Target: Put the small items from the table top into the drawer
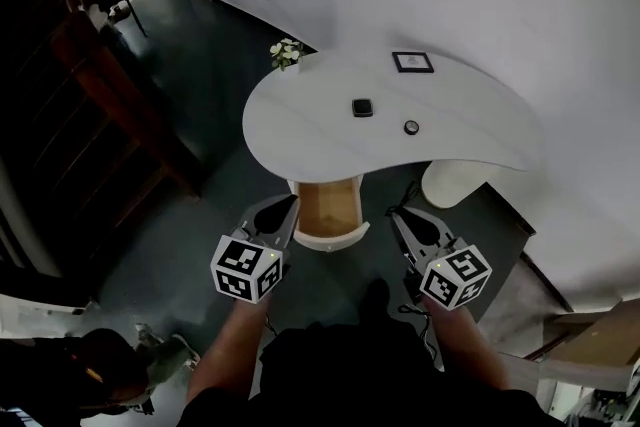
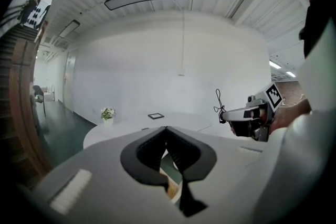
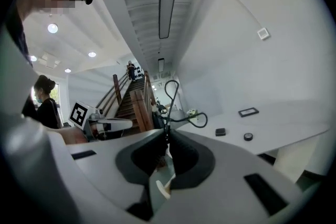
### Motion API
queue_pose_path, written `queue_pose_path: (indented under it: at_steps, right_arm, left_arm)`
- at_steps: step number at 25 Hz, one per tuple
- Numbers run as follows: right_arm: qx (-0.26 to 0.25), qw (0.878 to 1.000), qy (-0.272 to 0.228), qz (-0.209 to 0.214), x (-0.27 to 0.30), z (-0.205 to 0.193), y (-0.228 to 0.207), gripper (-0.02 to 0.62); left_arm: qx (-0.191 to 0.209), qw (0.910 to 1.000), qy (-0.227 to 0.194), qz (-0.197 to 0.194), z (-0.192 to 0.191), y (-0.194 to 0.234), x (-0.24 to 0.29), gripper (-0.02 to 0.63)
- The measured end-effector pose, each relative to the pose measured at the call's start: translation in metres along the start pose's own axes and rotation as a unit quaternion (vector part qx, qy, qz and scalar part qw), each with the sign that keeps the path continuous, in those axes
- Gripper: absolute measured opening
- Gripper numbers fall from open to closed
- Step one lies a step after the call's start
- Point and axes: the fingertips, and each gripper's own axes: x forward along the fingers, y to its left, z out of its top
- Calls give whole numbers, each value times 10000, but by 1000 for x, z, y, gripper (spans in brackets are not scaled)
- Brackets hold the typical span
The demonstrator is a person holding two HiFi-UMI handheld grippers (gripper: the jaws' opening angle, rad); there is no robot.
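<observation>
**Two small pieces on the table, drawer open, both grippers empty**

Head view: the table (image 1: 300, 130) carried a black square (image 1: 362, 107) near its middle. A disc (image 1: 411, 127) lay at the square's 4 o'clock, apart from it. A frame (image 1: 413, 62) lay at the square's 1 o'clock by the far edge, and flowers (image 1: 286, 53) stood at its 10 o'clock on the rim. The drawer (image 1: 328, 205) stood open under the near edge at the square's 6 o'clock, its wooden floor bare. The left gripper (image 1: 284, 209) hung at the drawer's 9 o'clock and the right gripper (image 1: 398, 215) at its 3 o'clock, both short of the table.

Both pieces looked light, stiff and very low. That left little height to pinch, and the smooth top would likely let them slide. The square seemed best taken across two opposite sides and the disc across its width. The table was bare all round both. The disc lay nearer the front edge, so a nudge might send it off. The pedestal (image 1: 455, 180) crowded the drawer's 3 o'clock side.

Left gripper view: the left gripper (image 2: 167, 131) had its jaws shut together on nothing. The flowers (image 2: 107, 113) and frame (image 2: 156, 116) showed at 12 o'clock.

Right gripper view: the right gripper (image 3: 168, 134) was likewise closed and empty, with a cable (image 3: 181, 119) looping just above the tips. The square (image 3: 220, 132) and disc (image 3: 248, 137) lay at 2 o'clock, well apart from it.
</observation>
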Motion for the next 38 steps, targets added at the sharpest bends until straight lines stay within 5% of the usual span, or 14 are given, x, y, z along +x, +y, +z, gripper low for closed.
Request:
queue_pose_path:
  at_steps: [5,11,19,28,38]
  right_arm:
    - [-122,9979,366,530,13,2,-43,32]
    - [-244,9908,726,1113,43,-9,-45,32]
    - [-525,9851,1044,1260,103,-15,-5,32]
    - [-849,9740,1426,1540,145,-42,35,32]
    - [-1370,9479,2174,1880,190,-102,21,32]
  left_arm:
    - [-276,9985,-58,467,14,-6,36,11]
    - [-457,9949,-92,889,6,5,40,12]
    - [-480,9917,-179,1175,-22,60,-7,12]
    - [-964,9858,-157,1368,-61,95,-36,12]
    - [-1372,9784,102,1545,-108,119,-16,12]
